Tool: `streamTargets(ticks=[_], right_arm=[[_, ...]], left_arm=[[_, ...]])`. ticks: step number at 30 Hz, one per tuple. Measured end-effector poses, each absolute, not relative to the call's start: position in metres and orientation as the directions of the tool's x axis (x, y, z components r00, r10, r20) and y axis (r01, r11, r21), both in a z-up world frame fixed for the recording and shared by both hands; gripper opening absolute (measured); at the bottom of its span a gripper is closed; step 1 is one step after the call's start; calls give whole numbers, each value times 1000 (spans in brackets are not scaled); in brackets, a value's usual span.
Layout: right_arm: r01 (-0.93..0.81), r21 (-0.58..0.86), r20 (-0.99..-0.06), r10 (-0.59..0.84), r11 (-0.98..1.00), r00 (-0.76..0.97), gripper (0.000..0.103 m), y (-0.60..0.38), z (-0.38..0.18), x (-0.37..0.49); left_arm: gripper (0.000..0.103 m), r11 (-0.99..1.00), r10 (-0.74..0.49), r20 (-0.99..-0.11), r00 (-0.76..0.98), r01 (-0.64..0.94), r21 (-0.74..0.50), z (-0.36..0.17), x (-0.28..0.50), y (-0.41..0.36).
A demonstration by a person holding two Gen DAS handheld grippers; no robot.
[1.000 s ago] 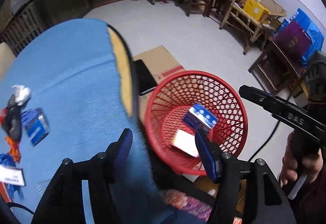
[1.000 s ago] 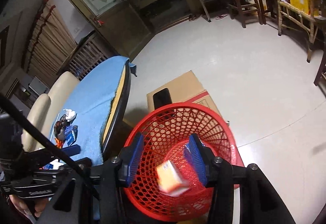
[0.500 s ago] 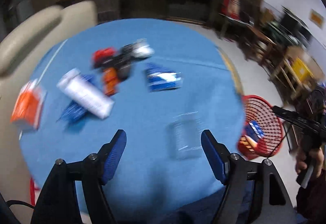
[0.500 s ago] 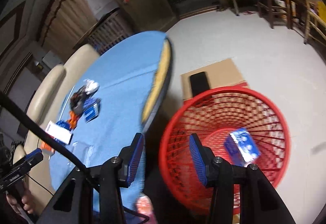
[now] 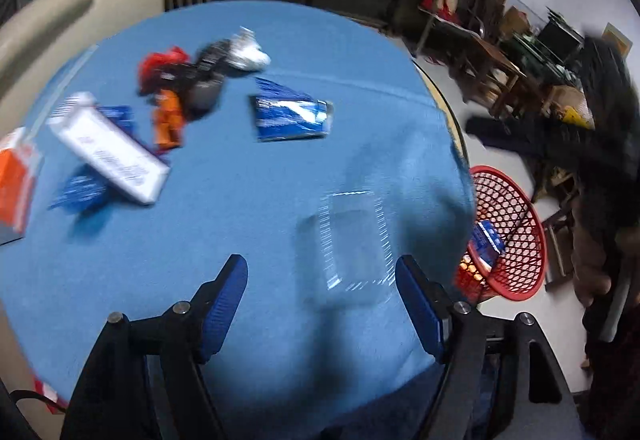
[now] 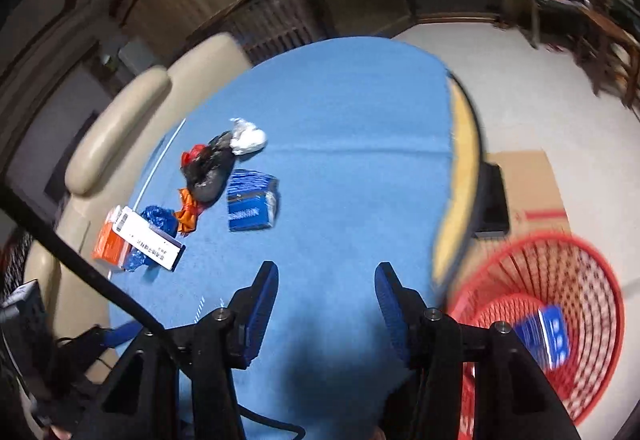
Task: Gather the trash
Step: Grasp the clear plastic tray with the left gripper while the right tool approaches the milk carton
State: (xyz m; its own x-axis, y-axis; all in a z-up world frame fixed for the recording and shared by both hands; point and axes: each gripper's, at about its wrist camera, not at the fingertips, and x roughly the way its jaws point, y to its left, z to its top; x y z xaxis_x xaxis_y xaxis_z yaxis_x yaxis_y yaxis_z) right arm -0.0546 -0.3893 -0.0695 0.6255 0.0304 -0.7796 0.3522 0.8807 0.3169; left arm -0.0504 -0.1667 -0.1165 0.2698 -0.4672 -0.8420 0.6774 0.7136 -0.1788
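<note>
Round blue-clothed table [image 5: 248,232] beside our red mesh basket [image 5: 516,240], which holds a blue box [image 5: 486,242], still carries white carton [image 5: 106,153], blue packet [image 5: 290,115] and clear tray [image 5: 352,236]; our left gripper [image 5: 320,300] wide and empty, right gripper [image 6: 326,304] opening, empty.

Lived-in home room, cluttered.
Shown by cream sofa [image 5: 52,11] behind blue-clothed round table [image 5: 248,224], wooden chairs [image 5: 484,51], cardboard box [image 6: 532,183] on pale floor.

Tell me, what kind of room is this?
Probably a living or dining room in a home: a round table with a blue cloth, a cream sofa behind it, and wooden chairs across the floor.
</note>
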Motion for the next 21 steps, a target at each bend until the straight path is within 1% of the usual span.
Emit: streamTargets(ticks=[1, 2, 3, 4, 5, 7, 9, 12, 15, 17, 19, 21], right_arm=[[335, 308, -788, 42, 890, 614, 54, -388, -69, -44], [318, 300, -797, 53, 899, 601, 54, -388, -69, -32], [290, 291, -807, 71, 912, 586, 54, -385, -69, -16], [269, 288, -813, 87, 919, 576, 55, -382, -69, -7], [246, 286, -821, 104, 926, 561, 60, -379, -71, 3], [219, 279, -840, 127, 935, 528, 61, -372, -76, 26], [217, 303, -848, 158, 928, 506, 61, -364, -84, 46], [239, 317, -859, 171, 918, 483, 62, -351, -95, 73], [278, 324, -872, 172, 904, 458, 62, -341, -107, 98], [327, 313, -888, 153, 892, 433, 63, -336, -116, 114], [395, 265, -910, 93, 880, 404, 68, -331, -124, 128], [434, 227, -921, 47, 872, 388, 70, -327, -128, 136]], left_arm=[[77, 704, -470, -844, 258, 686, -183, -122, -48, -176], [77, 711, -446, -856, 259, 683, -164, -130, -46, -184], [70, 713, -441, -862, 250, 681, -167, -137, -43, -187], [50, 710, -448, -862, 237, 681, -181, -140, -42, -188], [45, 707, -446, -871, 206, 678, -201, -146, -38, -188], [46, 700, -462, -861, 211, 684, -208, -145, -38, -183], [45, 710, -442, -862, 249, 684, -167, -144, -36, -175], [45, 728, -446, -858, 254, 661, -182, -141, -29, -155], [45, 769, -417, -857, 304, 620, -155, -137, -21, -129], [45, 800, -392, -852, 347, 587, -129, -131, -17, -108], [45, 830, -354, -843, 405, 551, -84, -124, -13, -88], [45, 848, -328, -834, 444, 527, -53, -118, -12, -75]])
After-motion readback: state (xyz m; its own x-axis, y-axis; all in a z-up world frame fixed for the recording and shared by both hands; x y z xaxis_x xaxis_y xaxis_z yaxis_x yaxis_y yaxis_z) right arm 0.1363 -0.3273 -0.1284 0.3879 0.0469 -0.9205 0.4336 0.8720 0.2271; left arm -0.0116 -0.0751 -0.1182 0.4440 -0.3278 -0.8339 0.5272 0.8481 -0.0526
